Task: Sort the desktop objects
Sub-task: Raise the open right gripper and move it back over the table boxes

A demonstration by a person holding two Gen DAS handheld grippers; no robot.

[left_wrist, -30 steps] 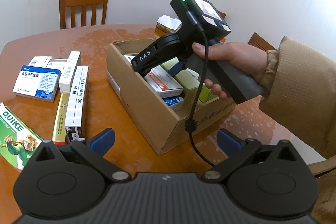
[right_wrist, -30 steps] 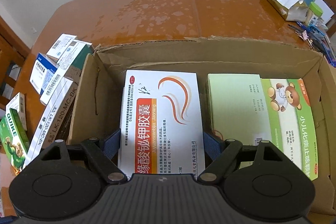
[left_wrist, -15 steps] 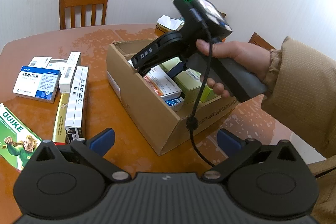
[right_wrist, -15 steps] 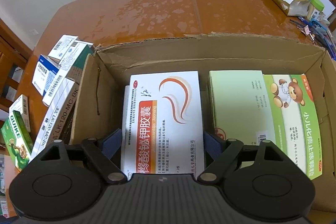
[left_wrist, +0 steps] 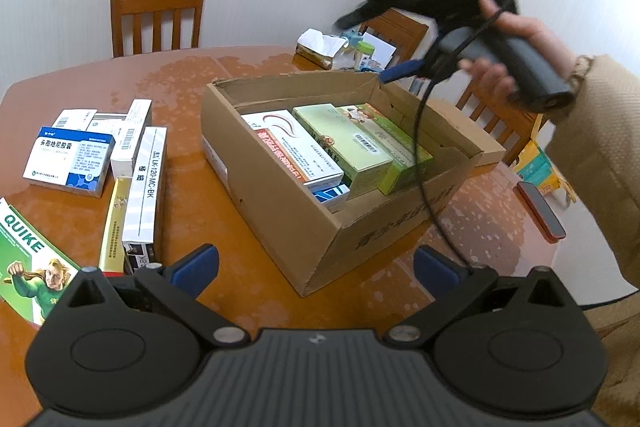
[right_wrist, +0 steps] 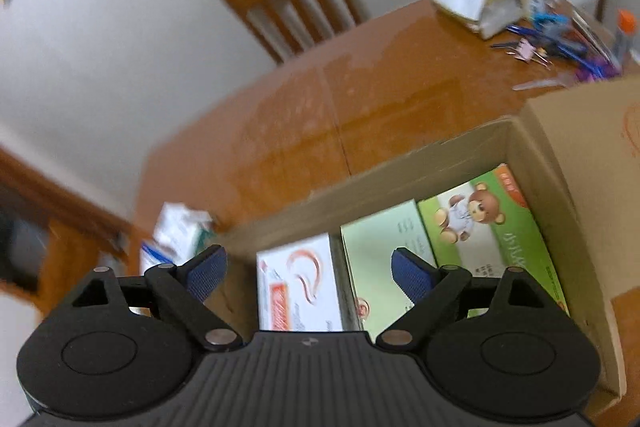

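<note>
An open cardboard box (left_wrist: 256, 187) stands mid-table and holds a white-and-red medicine box (left_wrist: 296, 151), a pale green box (left_wrist: 344, 143) and a green bear-printed box (left_wrist: 396, 139). My right gripper (right_wrist: 308, 269) hangs above the box's near side, tilted, its jaws opening with nothing between them. Below it lie the white-and-red box (right_wrist: 298, 283) and the bear box (right_wrist: 488, 223). In the left wrist view a hand (left_wrist: 516, 39) holds that gripper high at the upper right, blurred. My left gripper (left_wrist: 316, 267) stands open over the table's front. Loose boxes lie left: a blue-white one (left_wrist: 68, 163), a long white one (left_wrist: 146, 187) and a green QUIKE one (left_wrist: 28, 263).
A wooden chair (left_wrist: 158, 15) stands behind the table, and another at the right (left_wrist: 488, 115). A tissue pack (left_wrist: 320, 45) and scattered pens and clips (right_wrist: 560, 43) crowd the far right corner. A dark red flat object (left_wrist: 540, 211) lies near the right edge.
The right gripper has risen out of the cardboard box, rolled and swung away to the upper right, and its jaws have widened. The white-and-red box stays in the box. The left gripper has not moved.
</note>
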